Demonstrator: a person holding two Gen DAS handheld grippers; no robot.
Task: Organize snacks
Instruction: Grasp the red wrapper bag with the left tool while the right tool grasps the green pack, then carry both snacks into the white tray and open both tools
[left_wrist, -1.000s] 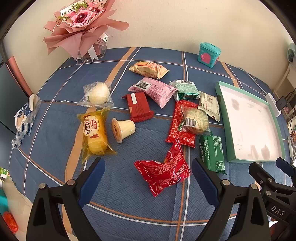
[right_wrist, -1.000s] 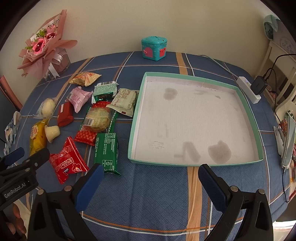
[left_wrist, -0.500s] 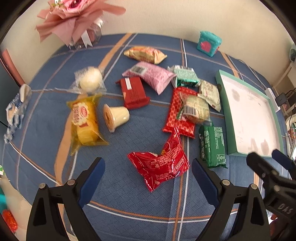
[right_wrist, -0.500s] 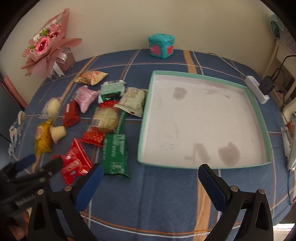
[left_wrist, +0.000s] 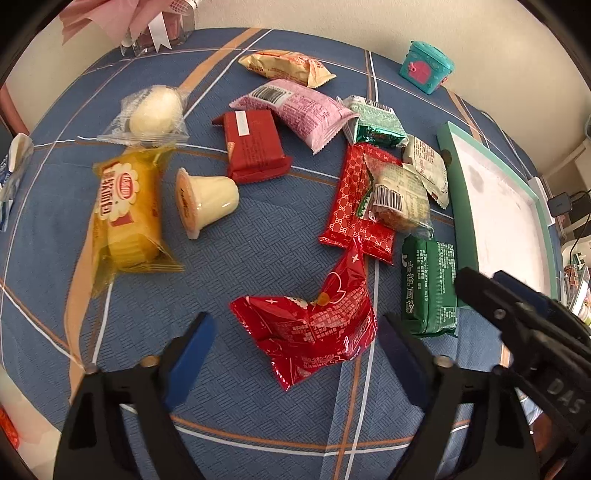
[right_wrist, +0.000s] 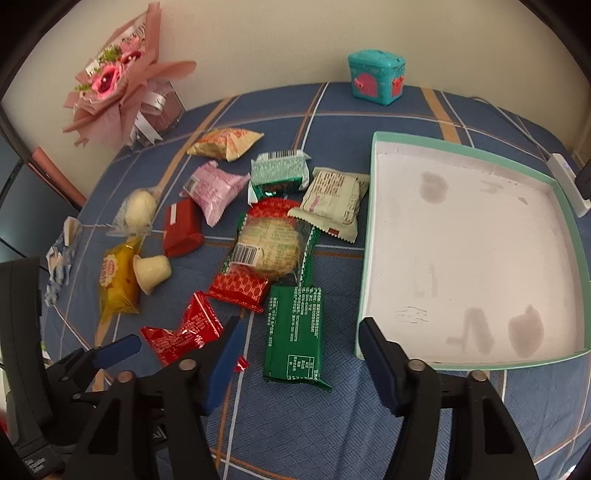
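The tray (right_wrist: 476, 254) is empty; no snack is in it yet. All snacks lie on the tablecloth (left_wrist: 258, 236) left of the tray. The left gripper (left_wrist: 295, 343), jaws just narrowing but apart, straddles the red packet (left_wrist: 314, 325). The right gripper (right_wrist: 299, 354), also narrowing, straddles the green packet (right_wrist: 295, 332) beside the tray, unpinched.

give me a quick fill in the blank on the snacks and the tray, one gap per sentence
1. The white tray with the green rim holds ____ snacks.
2. The left gripper has a crumpled ____ packet between its open fingers.
3. The right gripper points down at the dark ____ packet.
4. The pudding cup lies on its ____.

Missing words: no; red; green; side
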